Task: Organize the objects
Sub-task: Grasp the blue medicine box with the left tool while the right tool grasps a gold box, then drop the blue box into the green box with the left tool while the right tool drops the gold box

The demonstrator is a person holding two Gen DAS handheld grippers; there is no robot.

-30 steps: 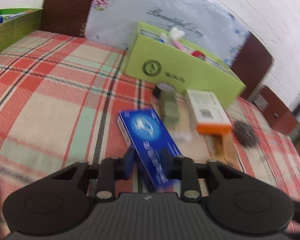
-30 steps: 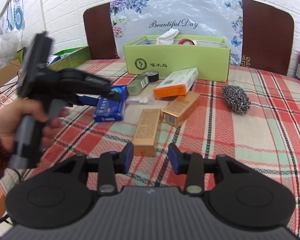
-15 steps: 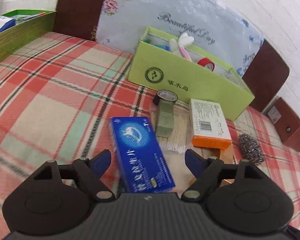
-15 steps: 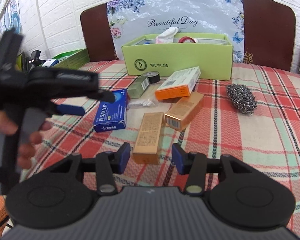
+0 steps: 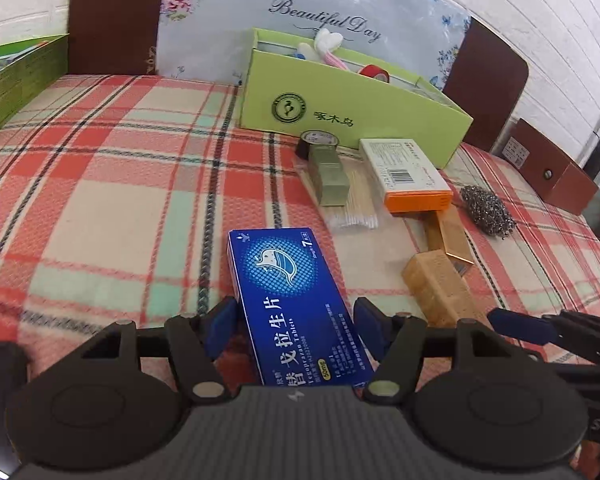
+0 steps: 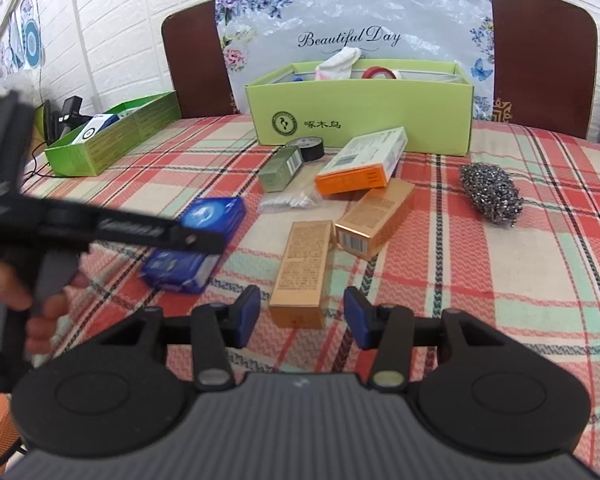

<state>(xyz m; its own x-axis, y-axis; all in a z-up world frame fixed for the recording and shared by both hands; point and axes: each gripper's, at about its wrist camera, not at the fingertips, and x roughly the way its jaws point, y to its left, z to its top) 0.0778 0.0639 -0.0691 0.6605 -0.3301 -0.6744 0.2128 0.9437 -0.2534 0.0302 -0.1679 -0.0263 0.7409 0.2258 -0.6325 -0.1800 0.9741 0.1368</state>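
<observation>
left gripper [image 5: 294,320] jaws have just been closing on blue pill box [image 5: 296,308] lying flat on bed – box between pads, not pinched yet. right gripper [image 6: 302,314] jaws half open, empty, hovering by tan box [image 6: 304,272]. big green box [image 6: 364,116] holds sock, red tape; side tray [image 6: 112,140] has 1 small box – likely pill box's home.

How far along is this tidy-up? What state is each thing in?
left tool, open; jaws just been closing, blue box between them, ungripped.
right tool, open; jaws just been opening, holding nothing.
blue box, closed, lying flat on the cloth.
tan box, closed, lying flat.
light green bin, open-topped, partly filled.
steel scourer, loose on the cloth.
</observation>
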